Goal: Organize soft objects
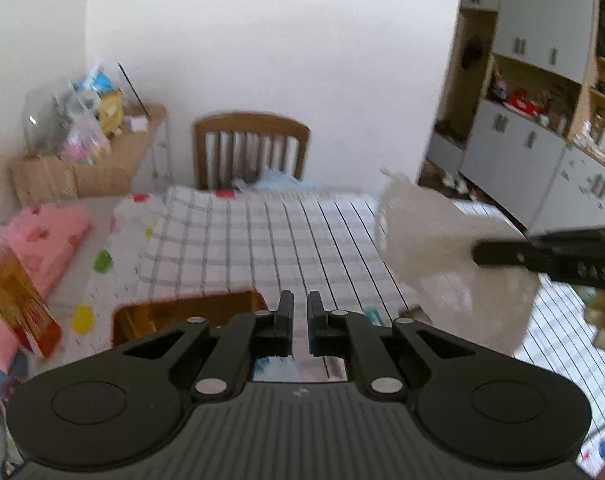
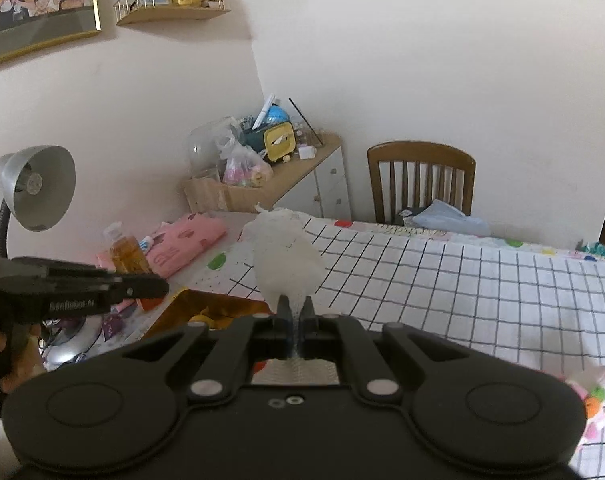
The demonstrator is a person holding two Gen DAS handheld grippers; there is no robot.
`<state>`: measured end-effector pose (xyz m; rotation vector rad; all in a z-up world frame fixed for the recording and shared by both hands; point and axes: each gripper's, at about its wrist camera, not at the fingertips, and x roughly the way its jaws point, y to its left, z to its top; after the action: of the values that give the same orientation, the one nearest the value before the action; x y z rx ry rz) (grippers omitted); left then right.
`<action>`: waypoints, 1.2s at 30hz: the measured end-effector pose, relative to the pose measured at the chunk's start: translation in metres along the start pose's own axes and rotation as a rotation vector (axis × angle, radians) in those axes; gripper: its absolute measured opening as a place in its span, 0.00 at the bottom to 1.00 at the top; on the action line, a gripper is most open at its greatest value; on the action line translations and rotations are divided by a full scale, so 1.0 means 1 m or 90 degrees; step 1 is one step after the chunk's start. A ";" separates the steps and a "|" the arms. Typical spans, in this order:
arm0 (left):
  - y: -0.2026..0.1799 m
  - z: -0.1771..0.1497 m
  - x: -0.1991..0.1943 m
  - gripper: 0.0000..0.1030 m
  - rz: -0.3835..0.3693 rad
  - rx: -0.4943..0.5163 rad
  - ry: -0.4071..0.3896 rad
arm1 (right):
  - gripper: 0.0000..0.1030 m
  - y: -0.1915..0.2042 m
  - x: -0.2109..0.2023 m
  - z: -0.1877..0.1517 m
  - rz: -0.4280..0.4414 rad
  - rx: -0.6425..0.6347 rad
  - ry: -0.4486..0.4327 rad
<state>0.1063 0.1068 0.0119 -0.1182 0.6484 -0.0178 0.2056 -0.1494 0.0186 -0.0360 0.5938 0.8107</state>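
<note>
My right gripper [image 2: 296,305] is shut on a white fluffy cloth [image 2: 286,256], which sticks up from its fingers above the checked table. In the left wrist view that cloth [image 1: 434,248] hangs in the air at the right, pinched by the right gripper [image 1: 478,256] coming in from the right edge. My left gripper [image 1: 300,304] is shut with nothing between its fingers, over the near edge of an orange-brown tray [image 1: 154,316]. From the right wrist view the left gripper [image 2: 158,286] points right, beside the tray [image 2: 206,312].
A checked tablecloth [image 2: 462,280] covers the table. Pink folded cloth [image 2: 182,240], an amber bottle [image 2: 126,252] and a desk lamp [image 2: 38,188] stand at the left. A wooden chair [image 2: 420,180] is behind the table. A pink plush toy [image 2: 598,396] lies near the right.
</note>
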 end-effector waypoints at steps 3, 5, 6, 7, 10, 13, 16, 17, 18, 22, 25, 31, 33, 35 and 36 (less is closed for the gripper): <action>0.000 -0.017 0.008 0.06 -0.018 0.006 0.030 | 0.02 0.002 0.004 -0.010 -0.005 0.003 0.019; -0.002 -0.028 0.015 0.07 -0.029 0.004 0.048 | 0.02 0.002 0.004 -0.015 -0.007 0.004 0.028; -0.003 -0.034 0.018 0.07 -0.037 -0.001 0.057 | 0.02 0.002 0.003 -0.018 -0.010 0.005 0.031; -0.006 -0.039 0.020 0.07 -0.043 -0.003 0.064 | 0.02 0.001 0.004 -0.020 -0.013 0.007 0.035; -0.017 -0.052 0.027 0.07 -0.042 0.005 0.078 | 0.02 -0.007 0.001 -0.027 -0.021 0.020 0.045; -0.027 -0.064 0.034 0.07 -0.056 0.001 0.096 | 0.02 -0.014 -0.004 -0.032 -0.028 0.025 0.053; -0.039 -0.075 0.042 0.09 -0.057 0.001 0.114 | 0.02 -0.023 -0.009 -0.036 -0.032 0.028 0.059; -0.042 -0.079 0.044 0.10 -0.056 0.001 0.119 | 0.02 -0.026 -0.012 -0.037 -0.033 0.028 0.060; -0.044 -0.082 0.045 0.10 -0.054 0.000 0.123 | 0.02 -0.028 -0.014 -0.039 -0.034 0.029 0.061; -0.053 -0.097 0.054 0.15 -0.035 -0.011 0.142 | 0.02 -0.038 -0.021 -0.042 -0.035 0.028 0.065; -0.056 -0.102 0.056 0.38 -0.020 -0.023 0.143 | 0.02 -0.045 -0.025 -0.045 -0.035 0.026 0.069; -0.065 -0.103 0.058 0.68 0.015 -0.026 0.129 | 0.02 -0.055 -0.030 -0.048 -0.027 0.019 0.073; -0.065 -0.104 0.060 0.68 0.024 -0.034 0.127 | 0.02 -0.057 -0.030 -0.047 -0.024 0.016 0.075; -0.064 -0.106 0.062 0.68 0.039 -0.054 0.121 | 0.02 -0.059 -0.030 -0.047 -0.021 0.011 0.077; -0.063 -0.107 0.063 0.69 0.047 -0.059 0.119 | 0.02 -0.060 -0.030 -0.047 -0.020 0.010 0.078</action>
<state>0.0938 0.0297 -0.1032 -0.1831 0.8397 0.0730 0.2081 -0.2230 -0.0170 -0.0813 0.7135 0.7773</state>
